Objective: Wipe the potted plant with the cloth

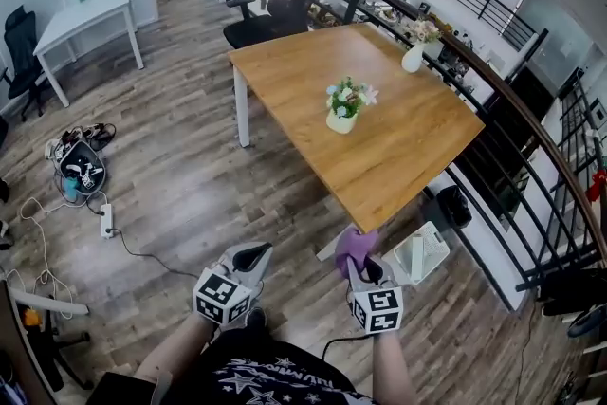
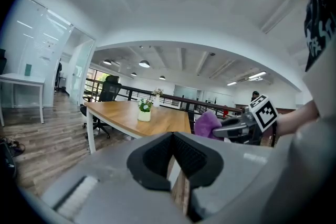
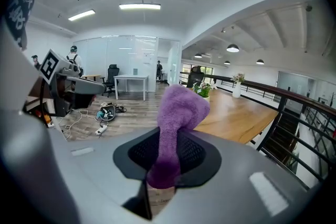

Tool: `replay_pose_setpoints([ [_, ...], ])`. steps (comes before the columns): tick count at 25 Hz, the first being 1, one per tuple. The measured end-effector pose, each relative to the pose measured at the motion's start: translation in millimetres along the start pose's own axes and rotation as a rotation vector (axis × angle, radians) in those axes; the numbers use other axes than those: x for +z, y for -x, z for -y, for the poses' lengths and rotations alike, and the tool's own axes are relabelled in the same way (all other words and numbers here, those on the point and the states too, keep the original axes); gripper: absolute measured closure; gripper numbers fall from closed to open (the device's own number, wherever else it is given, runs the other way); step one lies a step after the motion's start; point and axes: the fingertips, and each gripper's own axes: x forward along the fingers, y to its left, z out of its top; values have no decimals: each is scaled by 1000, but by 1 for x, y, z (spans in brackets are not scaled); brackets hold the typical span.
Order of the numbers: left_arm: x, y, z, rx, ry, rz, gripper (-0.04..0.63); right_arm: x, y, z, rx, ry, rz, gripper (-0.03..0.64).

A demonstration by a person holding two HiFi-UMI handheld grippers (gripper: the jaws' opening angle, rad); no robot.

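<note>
Purple cloth (image 1: 354,247) is sticking out of the clamped right gripper (image 1: 365,270) while the left gripper (image 1: 252,255) is hanging shut, empty; with the plant (image 1: 346,104) sitting far off on the table (image 1: 285,71), the approach is calling for a steady grip and soft first touch.

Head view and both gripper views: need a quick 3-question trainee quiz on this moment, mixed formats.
1. True or false: the purple cloth is touching the potted plant.
2. Fill in: the left gripper has its jaws ___, with nothing between them.
3. Which one grips the cloth? A. left gripper; B. right gripper; C. neither.

Key: 1 false, the plant stands apart on the wooden table; 2 shut; 3 B.
</note>
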Motion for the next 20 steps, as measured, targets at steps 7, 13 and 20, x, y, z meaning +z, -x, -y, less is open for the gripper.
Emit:
replay_pose_setpoints([
  [7,0,-21,-44,-55,2,-28,594,9,-36,2,-64,-23,-14,535],
  [13,8,-49,-57,-105,-21,-57,594,6,-46,21,-106,-82,-32,535],
  [20,15,-98,-75,-103,-22,-95,594,7,-92,73,-134,-128,-27,535],
])
